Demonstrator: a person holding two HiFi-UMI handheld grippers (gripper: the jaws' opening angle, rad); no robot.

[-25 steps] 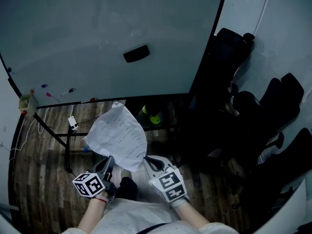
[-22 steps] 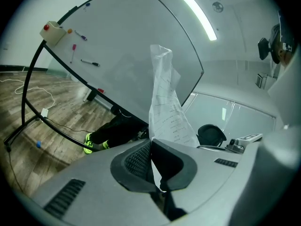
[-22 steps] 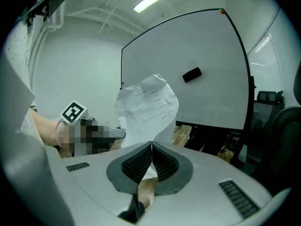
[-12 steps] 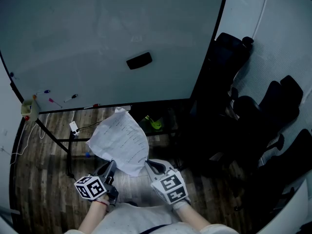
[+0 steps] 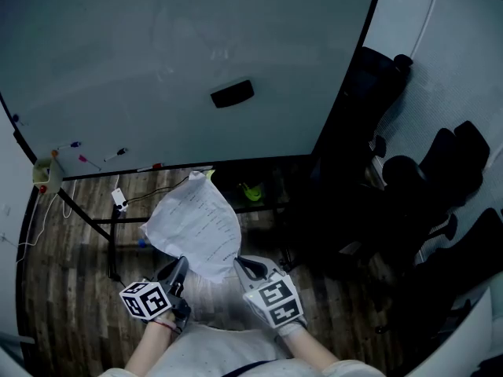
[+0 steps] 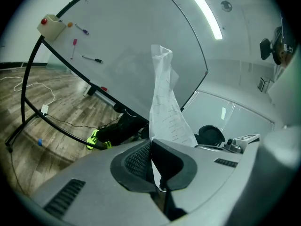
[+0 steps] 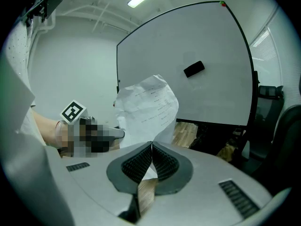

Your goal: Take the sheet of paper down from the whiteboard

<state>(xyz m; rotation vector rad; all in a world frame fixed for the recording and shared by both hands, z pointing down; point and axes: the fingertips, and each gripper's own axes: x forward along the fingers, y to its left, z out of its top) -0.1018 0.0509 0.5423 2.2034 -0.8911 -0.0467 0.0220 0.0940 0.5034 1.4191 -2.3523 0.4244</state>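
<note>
The sheet of paper, white with printed lines, is off the whiteboard and hangs in the air in front of me, crumpled and curling upward. My left gripper is shut on its lower left edge, my right gripper on its lower right edge. In the left gripper view the paper rises edge-on from the closed jaws of the left gripper. In the right gripper view the paper stands up from the pinched pads of the right gripper, with the whiteboard behind it.
A black eraser sticks to the board. Markers lie on its tray and a small box sits at the tray's left end. The board's stand and a cable lie on the wooden floor. Dark office chairs fill the right side.
The paper and both grippers have stayed together in front of me. The view has shifted slightly, so the whiteboard and eraser sit a little further right and up.
</note>
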